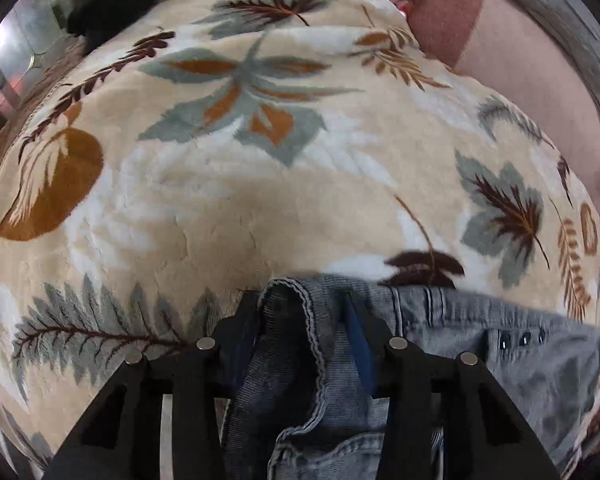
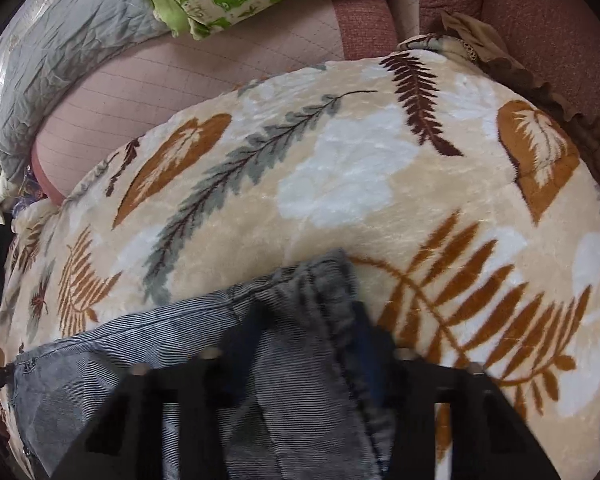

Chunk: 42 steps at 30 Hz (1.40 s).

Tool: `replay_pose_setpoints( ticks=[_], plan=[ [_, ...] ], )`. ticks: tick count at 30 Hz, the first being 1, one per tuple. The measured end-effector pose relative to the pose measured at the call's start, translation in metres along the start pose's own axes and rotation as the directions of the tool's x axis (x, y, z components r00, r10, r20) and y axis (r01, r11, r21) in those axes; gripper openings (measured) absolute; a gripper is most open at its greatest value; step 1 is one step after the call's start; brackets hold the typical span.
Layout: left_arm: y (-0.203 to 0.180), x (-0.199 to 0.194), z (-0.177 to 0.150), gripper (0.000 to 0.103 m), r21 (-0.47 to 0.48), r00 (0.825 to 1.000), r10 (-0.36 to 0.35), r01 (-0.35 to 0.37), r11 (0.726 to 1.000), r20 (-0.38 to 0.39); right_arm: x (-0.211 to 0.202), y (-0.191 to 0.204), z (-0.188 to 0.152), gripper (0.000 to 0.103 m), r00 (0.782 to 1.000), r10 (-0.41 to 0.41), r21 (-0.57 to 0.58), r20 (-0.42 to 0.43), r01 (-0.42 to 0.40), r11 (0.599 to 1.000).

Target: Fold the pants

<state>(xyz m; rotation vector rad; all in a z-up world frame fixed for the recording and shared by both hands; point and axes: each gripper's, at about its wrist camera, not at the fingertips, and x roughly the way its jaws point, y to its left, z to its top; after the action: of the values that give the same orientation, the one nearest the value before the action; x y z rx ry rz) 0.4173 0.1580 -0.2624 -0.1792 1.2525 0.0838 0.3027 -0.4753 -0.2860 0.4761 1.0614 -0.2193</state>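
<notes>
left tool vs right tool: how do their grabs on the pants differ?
Left tool pinches a bunched corner of the pants with a stitched hem edge curling between the fingers; right tool clamps a flatter, ribbed corner. Left view is sharp, right view blurred. Both are shut on the denim over the leaf-print blanket.

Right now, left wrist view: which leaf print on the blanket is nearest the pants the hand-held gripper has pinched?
The dark brown leaf, just above the edge of the grey pants. The other leaves on the blanket are orange or grey-green and lie farther off.

pants (image 1: 500, 344) lie on the blanket (image 1: 220, 208) at lower frame; a quilt (image 2: 68, 64) sits upper left in the right view.
</notes>
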Motion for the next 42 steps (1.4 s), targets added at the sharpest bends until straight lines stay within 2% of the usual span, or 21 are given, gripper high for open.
replay_pose_setpoints(
  ticks=[1,2,4,8,16,22,24,27,29,32,36,38,39,40,42],
  plan=[
    [-0.004,-0.002,0.001,0.032,0.017,1.000,0.006,-0.007,1.000,0.010,-0.002,-0.003,0.000,0.021,1.000,0.012,0.007,0.000,-0.012,1.000],
    [-0.007,-0.004,0.001,0.021,0.027,1.000,-0.002,0.002,1.000,0.013,-0.003,-0.005,0.001,0.020,1.000,0.024,0.016,-0.002,-0.024,1.000],
    [-0.010,-0.008,0.001,0.020,0.035,1.000,-0.006,0.005,0.999,0.018,-0.007,-0.008,0.001,0.015,0.998,0.056,0.033,0.003,-0.056,0.998],
    [-0.011,-0.034,-0.003,0.018,0.040,0.997,-0.035,0.032,0.999,0.072,-0.029,-0.005,-0.001,0.015,0.996,0.079,0.031,0.042,-0.080,0.996],
    [-0.003,-0.128,-0.030,0.018,0.092,0.960,-0.179,0.163,0.982,0.217,-0.110,-0.016,-0.014,0.015,0.975,0.150,0.051,0.165,-0.160,0.986],
    [0.017,-0.181,-0.082,0.018,0.125,0.926,-0.249,0.222,0.967,0.283,-0.167,-0.040,-0.046,0.015,0.951,0.194,0.084,0.240,-0.219,0.972],
    [0.027,-0.193,-0.106,0.012,0.134,0.919,-0.262,0.231,0.964,0.296,-0.184,-0.049,-0.066,0.014,0.945,0.208,0.087,0.252,-0.236,0.968],
    [0.047,-0.205,-0.146,0.012,0.135,0.909,-0.296,0.267,0.954,0.292,-0.205,-0.070,-0.103,0.014,0.941,0.217,0.095,0.259,-0.248,0.964],
    [0.055,-0.208,-0.168,0.012,0.137,0.912,-0.296,0.266,0.954,0.283,-0.215,-0.083,-0.130,0.014,0.942,0.223,0.105,0.250,-0.255,0.961],
    [0.067,-0.202,-0.207,0.012,0.140,0.926,-0.277,0.248,0.959,0.257,-0.227,-0.100,-0.175,0.014,0.946,0.232,0.101,0.225,-0.259,0.960],
    [0.085,-0.179,-0.257,0.011,0.104,0.948,-0.264,0.249,0.963,0.179,-0.242,-0.113,-0.242,0.015,0.945,0.268,0.053,0.186,-0.282,0.958],
    [0.096,-0.163,-0.278,0.010,0.074,0.963,-0.231,0.222,0.972,0.137,-0.240,-0.119,-0.274,0.019,0.951,0.287,0.028,0.117,-0.292,0.956],
    [0.104,-0.153,-0.288,0.008,0.045,0.972,-0.209,0.205,0.978,0.109,-0.235,-0.123,-0.291,0.024,0.955,0.291,0.022,0.057,-0.293,0.956],
    [0.110,-0.147,-0.294,0.008,0.022,0.976,-0.201,0.200,0.980,0.086,-0.232,-0.126,-0.303,0.031,0.959,0.284,0.016,0.011,-0.284,0.959],
    [0.124,-0.143,-0.305,0.008,-0.019,0.981,-0.183,0.185,0.983,0.062,-0.230,-0.138,-0.325,0.038,0.969,0.243,0.006,-0.044,-0.243,0.970]
  ],
)
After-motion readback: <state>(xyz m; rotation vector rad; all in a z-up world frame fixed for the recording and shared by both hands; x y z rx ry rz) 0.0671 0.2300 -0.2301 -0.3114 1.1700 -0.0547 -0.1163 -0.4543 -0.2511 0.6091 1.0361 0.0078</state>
